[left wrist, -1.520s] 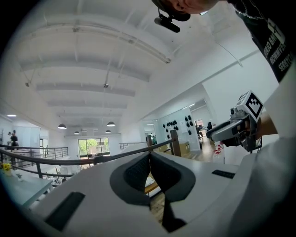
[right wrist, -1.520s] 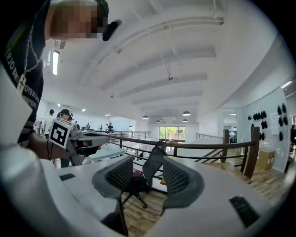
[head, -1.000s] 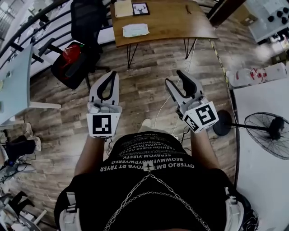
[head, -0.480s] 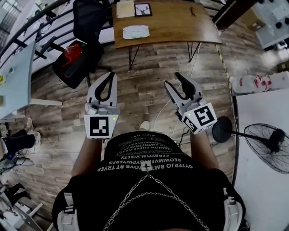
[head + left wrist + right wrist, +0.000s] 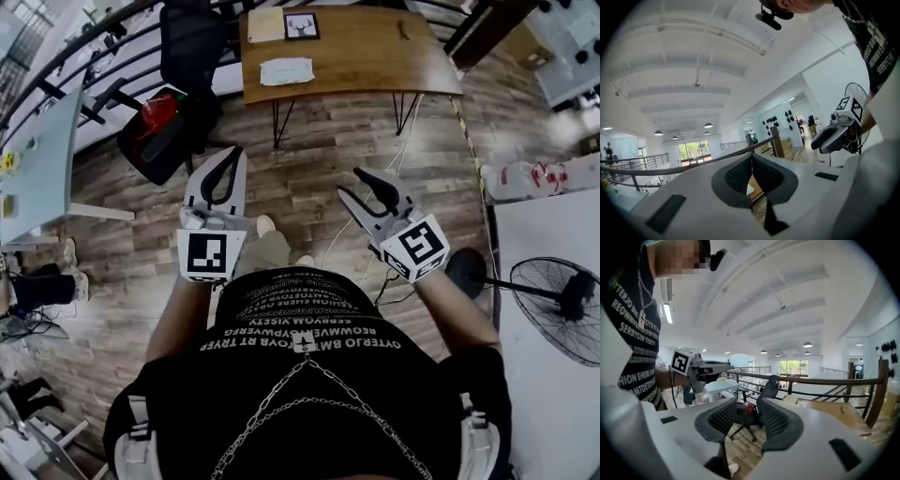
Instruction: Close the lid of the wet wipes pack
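The wet wipes pack (image 5: 286,70) lies on a wooden table (image 5: 375,47) far ahead of me, well beyond both grippers. Whether its lid is up I cannot tell at this distance. My left gripper (image 5: 230,155) is held level over the floor, its jaws shut with nothing in them; in the left gripper view the left gripper (image 5: 751,157) shows a small white patch, perhaps the pack (image 5: 749,189), just past its tips. My right gripper (image 5: 354,184) points slightly down, jaws apart and closing, nothing between them. Through the right gripper (image 5: 744,406) I see a chair.
A black office chair with a red bag (image 5: 159,117) stands left of the table. A grey desk (image 5: 37,159) is at the far left, a white table (image 5: 553,272) and a floor fan (image 5: 562,291) at the right. A notebook (image 5: 265,25) and a framed picture (image 5: 302,26) share the wooden table.
The wooden table has come lower in the head view. My right gripper has dipped and its jaws have narrowed a little. A shoe now shows on the floor between the grippers.
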Demonstrator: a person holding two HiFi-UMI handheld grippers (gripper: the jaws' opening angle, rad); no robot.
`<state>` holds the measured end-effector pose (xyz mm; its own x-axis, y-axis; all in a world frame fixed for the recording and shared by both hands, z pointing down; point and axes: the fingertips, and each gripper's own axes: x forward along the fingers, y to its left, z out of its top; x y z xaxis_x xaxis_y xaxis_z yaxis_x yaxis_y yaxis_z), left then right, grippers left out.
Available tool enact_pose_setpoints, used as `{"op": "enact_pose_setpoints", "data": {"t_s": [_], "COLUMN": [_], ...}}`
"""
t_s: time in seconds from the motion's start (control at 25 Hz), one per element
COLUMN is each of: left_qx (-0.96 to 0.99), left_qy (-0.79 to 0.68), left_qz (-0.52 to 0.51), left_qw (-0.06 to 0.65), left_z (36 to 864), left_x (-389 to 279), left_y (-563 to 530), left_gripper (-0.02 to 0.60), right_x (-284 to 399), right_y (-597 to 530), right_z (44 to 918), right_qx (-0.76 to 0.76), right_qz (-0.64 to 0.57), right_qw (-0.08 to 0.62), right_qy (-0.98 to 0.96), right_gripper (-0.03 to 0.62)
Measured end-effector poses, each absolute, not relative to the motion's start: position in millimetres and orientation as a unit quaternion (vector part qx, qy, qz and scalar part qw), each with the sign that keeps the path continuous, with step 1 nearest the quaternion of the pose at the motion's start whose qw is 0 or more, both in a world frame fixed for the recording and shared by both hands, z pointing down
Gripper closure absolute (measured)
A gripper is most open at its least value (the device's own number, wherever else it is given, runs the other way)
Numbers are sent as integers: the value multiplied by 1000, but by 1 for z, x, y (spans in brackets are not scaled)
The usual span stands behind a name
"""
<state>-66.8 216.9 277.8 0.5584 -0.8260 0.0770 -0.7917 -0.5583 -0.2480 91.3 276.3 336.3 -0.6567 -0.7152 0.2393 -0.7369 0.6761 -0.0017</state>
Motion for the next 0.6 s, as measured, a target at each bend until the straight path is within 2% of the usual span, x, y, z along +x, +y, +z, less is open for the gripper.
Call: {"op": "enact_pose_setpoints", "data": {"t_s": [0.16, 0.32, 0.6], "left_qx": [-878, -876, -874], "left_qy": [462, 466, 472], "left_qz": [-98, -104, -101], "left_qw": [84, 68, 64], "left_z": [285, 296, 304], "left_x": [-74, -82, -88], "left_y": [215, 208, 190], "left_gripper": [554, 554, 554], "right_x": [95, 99, 115], "right_y": [273, 253, 219], "right_z": [335, 325, 294], "right_qx": [374, 378, 472], "right_qz": [44, 39, 29], "right_qw": [148, 153, 28], "right_qy": [-914, -912, -881], "right_gripper": [430, 430, 474]}}
